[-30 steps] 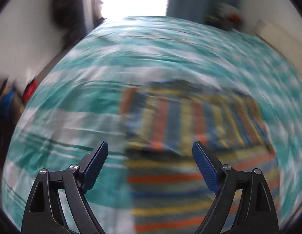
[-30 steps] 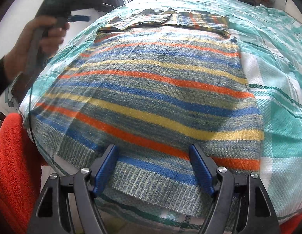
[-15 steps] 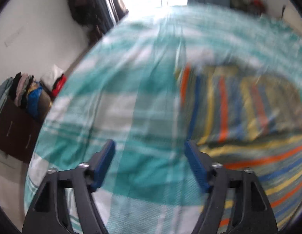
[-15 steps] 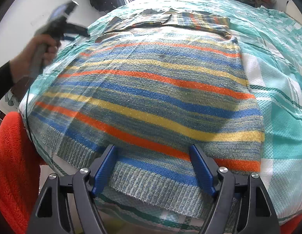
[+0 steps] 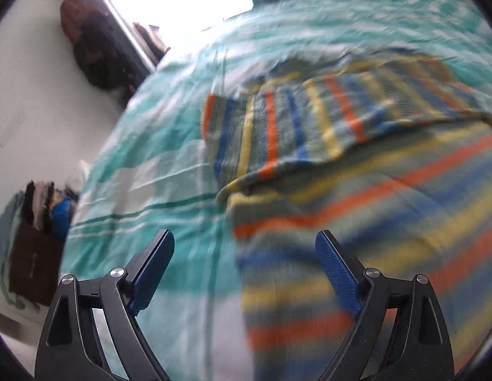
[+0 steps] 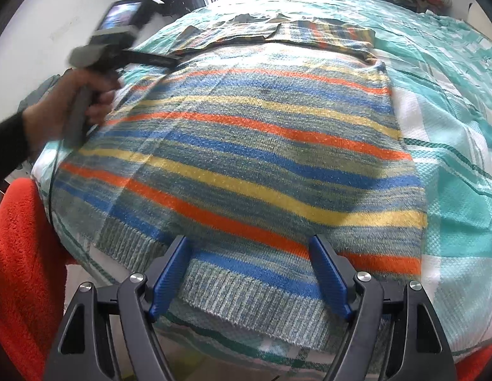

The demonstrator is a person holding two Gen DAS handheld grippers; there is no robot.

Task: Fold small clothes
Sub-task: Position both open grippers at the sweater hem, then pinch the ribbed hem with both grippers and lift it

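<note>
A striped knit sweater in grey-green, blue, yellow and orange lies flat on the bed, its ribbed hem nearest the right camera and its sleeves folded across the top. My right gripper is open and empty, low over the middle of the hem. My left gripper is open and empty above the sweater's left edge, below the folded sleeve. In the right wrist view the left tool is held over the sweater's left shoulder.
The bed has a teal and white checked sheet. An orange fleecy cloth hangs at the near left corner. A stack of clothes on a dark box stands on the floor to the left. A bright window lies beyond the bed.
My left gripper has swung from the sheet back toward the sweater's left side near the folded sleeve. My right gripper has stayed open at the hem.
</note>
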